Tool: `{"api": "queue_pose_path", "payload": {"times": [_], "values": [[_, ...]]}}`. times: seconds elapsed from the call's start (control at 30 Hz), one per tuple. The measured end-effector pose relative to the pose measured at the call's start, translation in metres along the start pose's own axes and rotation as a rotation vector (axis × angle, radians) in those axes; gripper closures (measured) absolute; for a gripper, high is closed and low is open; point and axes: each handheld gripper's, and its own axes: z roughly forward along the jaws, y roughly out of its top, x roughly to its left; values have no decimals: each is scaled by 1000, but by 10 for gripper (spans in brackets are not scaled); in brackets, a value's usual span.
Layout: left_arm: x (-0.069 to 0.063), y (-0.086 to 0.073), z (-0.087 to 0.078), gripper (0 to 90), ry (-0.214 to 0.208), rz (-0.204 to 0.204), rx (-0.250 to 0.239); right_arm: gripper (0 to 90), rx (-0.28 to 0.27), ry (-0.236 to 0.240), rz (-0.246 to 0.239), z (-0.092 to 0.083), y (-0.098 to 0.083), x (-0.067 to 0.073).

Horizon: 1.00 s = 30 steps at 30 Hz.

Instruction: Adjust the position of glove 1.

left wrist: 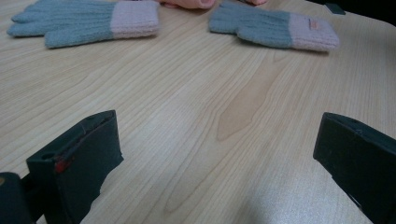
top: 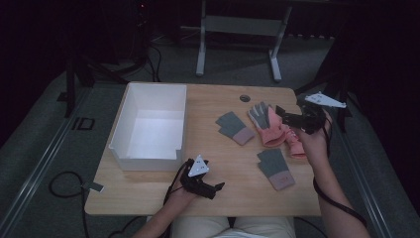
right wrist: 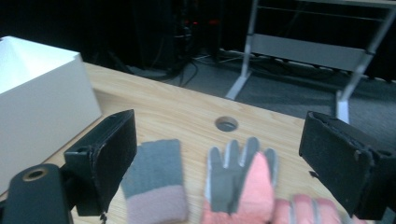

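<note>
Two grey knit gloves with pink cuffs lie on the wooden table, one mid-table (top: 234, 127) (left wrist: 84, 21) (right wrist: 156, 186), one nearer the front (top: 276, 168) (left wrist: 275, 28). Two pink work gloves with grey palms (top: 270, 124) (right wrist: 240, 182) lie overlapping at the right, the second (top: 296, 144) (right wrist: 303, 210) partly under my right hand. My right gripper (top: 285, 119) (right wrist: 219, 168) hovers open just above them, its jaws wide apart. My left gripper (top: 216, 190) (left wrist: 215, 163) rests low near the front edge, open and pointing toward the knit gloves, nothing between its jaws.
A white open box (top: 148, 126) (right wrist: 42, 102) stands on the table's left half. A round cable hole (top: 244, 97) (right wrist: 226, 123) sits near the far edge. Beyond the table stands a metal desk frame (top: 237, 29); cables lie on the floor.
</note>
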Motion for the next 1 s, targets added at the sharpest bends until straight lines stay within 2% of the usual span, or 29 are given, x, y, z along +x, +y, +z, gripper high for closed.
{"api": "queue_pose_path", "payload": {"times": [0.17,0.23,0.33,0.5,0.63,0.83,1.0], "values": [[0,0,0,4,-1,2,-2,139,16,105,-51,13,2,14],[0,0,0,4,-2,-2,-1,152,20,115,-63,16,1,17],[0,0,0,5,-4,-2,-2,220,41,190,-93,30,-2,26],[0,0,0,4,-4,1,-2,260,70,222,-105,49,-7,34],[0,0,0,4,-7,-2,-1,297,96,260,-90,66,-15,37],[0,0,0,4,-9,1,-3,346,141,271,-104,86,-26,40],[0,0,0,4,-11,2,-3,437,223,278,-124,110,-39,44]]}}
